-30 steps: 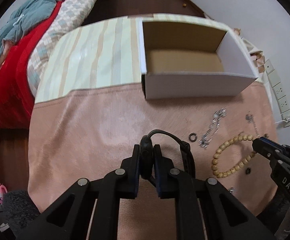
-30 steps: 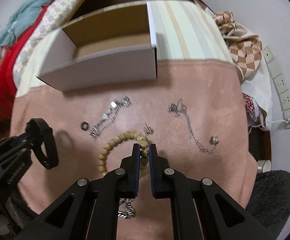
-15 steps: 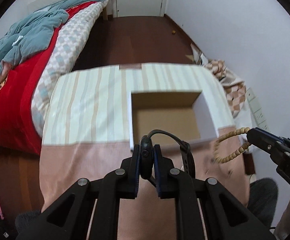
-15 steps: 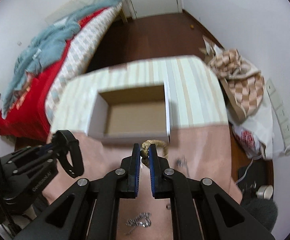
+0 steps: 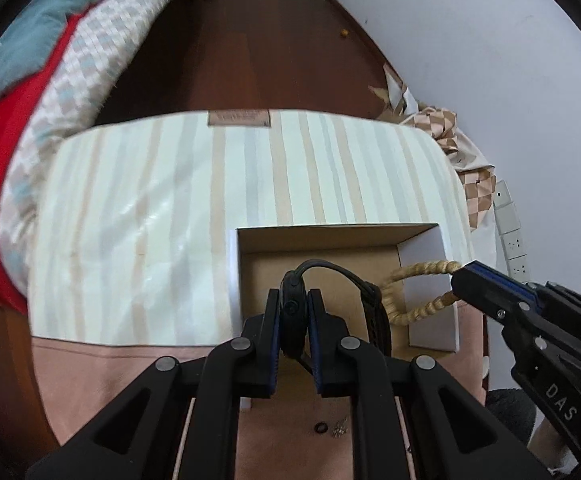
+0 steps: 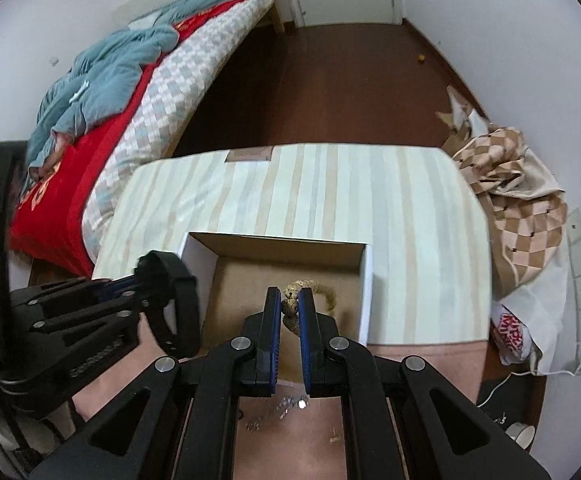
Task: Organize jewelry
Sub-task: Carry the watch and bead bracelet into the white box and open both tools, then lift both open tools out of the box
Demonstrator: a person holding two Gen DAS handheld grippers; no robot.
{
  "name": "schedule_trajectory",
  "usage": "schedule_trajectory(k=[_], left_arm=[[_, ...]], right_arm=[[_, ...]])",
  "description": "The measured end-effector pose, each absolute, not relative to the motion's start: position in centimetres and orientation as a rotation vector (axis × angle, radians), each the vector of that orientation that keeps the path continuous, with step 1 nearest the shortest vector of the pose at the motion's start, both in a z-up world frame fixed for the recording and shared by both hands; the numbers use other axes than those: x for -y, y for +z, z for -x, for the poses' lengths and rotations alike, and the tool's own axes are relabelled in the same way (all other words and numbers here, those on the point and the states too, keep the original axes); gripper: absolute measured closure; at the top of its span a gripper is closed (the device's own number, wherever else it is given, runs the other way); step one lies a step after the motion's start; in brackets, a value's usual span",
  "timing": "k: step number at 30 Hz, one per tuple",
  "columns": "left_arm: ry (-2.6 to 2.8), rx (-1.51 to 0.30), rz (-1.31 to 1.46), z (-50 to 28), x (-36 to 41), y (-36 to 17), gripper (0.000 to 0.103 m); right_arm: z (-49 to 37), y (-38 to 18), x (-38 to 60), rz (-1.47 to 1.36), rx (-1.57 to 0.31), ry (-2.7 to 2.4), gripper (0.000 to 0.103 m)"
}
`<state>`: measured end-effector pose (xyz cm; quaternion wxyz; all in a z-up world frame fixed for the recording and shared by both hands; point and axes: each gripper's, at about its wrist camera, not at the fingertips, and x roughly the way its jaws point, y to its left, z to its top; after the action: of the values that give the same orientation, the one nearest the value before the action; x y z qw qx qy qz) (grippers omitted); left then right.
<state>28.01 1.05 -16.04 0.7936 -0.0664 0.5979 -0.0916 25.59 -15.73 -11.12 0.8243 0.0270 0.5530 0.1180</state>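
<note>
Box [image 5: 426, 320] is the landmark here: an open cardboard one, white outside and brown inside, sitting on the table [image 5: 130, 360] where the striped cloth [image 5: 150, 220] meets the pink cloth [image 5: 102, 376].

The left gripper [image 5: 293, 312] is clamped on a black watch [image 5: 292, 304], its blue-padded fingers pressing the watch body from both sides. The watch strap arcs up and over to the right, and the whole watch hangs above the near part of the box's brown floor. In the right wrist view the same gripper [image 6: 146, 280] sits at the box's left wall [image 6: 194, 252], with the strap loop [image 6: 178, 308] hanging over that edge.

The right gripper [image 6: 290, 306] is closed on a bead bracelet [image 6: 326, 296], pinching a speckled bead between its fingers. The bracelet hangs above the inside of the box, toward its right side. From the left wrist view the bracelet [image 5: 406, 292] loops out to the left from the right gripper's tip [image 5: 460, 280], in front of the box's right wall.

On the pink cloth in front of the box lie a small dark ring [image 5: 321, 427] and a small metal piece [image 5: 340, 429] just beside it. A silver chain [image 6: 278, 410] also lies on the pink cloth on the near side of the box, under the right gripper.
</note>
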Motion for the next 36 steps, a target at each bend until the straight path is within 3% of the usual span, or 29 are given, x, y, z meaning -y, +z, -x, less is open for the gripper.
schedule_trajectory(k=[5, 6, 7, 9, 10, 12, 14, 16, 17, 19, 21, 23, 36], left_arm=[[-0.190, -1.360, 0.210, -29.5, -1.2, -17.6, 0.088], [-0.183, -1.362, 0.205, -29.5, -1.1, -17.6, 0.083], [-0.169, -1.359, 0.196, -29.5, -1.1, -17.6, 0.063], [-0.184, -1.340, 0.219, -29.4, -1.1, -17.3, 0.036], [-0.172, -1.336, 0.214, -29.2, -1.1, -17.1, 0.031], [-0.168, -1.322, 0.196, -29.1, -1.0, -16.7, 0.031], [-0.152, -1.318, 0.185, -28.8, -1.1, -16.3, 0.028], [-0.141, -1.304, 0.176, -28.5, -1.2, -15.8, 0.011], [-0.131, -1.293, 0.162, -28.3, -1.2, -15.6, 0.008], [-0.096, -1.255, 0.111, -27.5, -1.2, -14.9, 0.005], [-0.060, -1.222, 0.068, -26.9, -1.4, -14.5, 0.003], [-0.021, -1.193, 0.035, -26.1, -1.9, -14.4, 0.000], [0.125, -1.122, -0.026, -21.9, -4.2, -12.8, 0.000]], right_arm=[[-27.9, -13.1, 16.5, -0.140, -1.235, 0.296, 0.093], [-28.2, -13.4, 16.8, -0.162, -1.250, 0.299, 0.093], [-28.5, -13.6, 16.9, -0.174, -1.261, 0.302, 0.093], [-28.6, -14.0, 17.3, -0.183, -1.270, 0.292, 0.089], [-28.5, -14.0, 17.3, -0.185, -1.275, 0.292, 0.085], [-28.2, -13.9, 17.7, -0.185, -1.274, 0.275, 0.070], [-27.7, -13.6, 17.9, -0.167, -1.263, 0.251, 0.065], [-27.2, -13.2, 18.2, -0.141, -1.251, 0.225, 0.056], [-26.9, -13.0, 18.2, -0.124, -1.244, 0.212, 0.050], [-26.2, -13.0, 17.9, -0.051, -1.243, 0.159, 0.039], [-25.7, -13.4, 17.6, 0.010, -1.247, 0.116, 0.017], [-25.1, -13.9, 17.4, 0.042, -1.257, 0.091, 0.008], [-21.8, -13.1, 15.9, 0.072, -1.216, 0.034, 0.006]])
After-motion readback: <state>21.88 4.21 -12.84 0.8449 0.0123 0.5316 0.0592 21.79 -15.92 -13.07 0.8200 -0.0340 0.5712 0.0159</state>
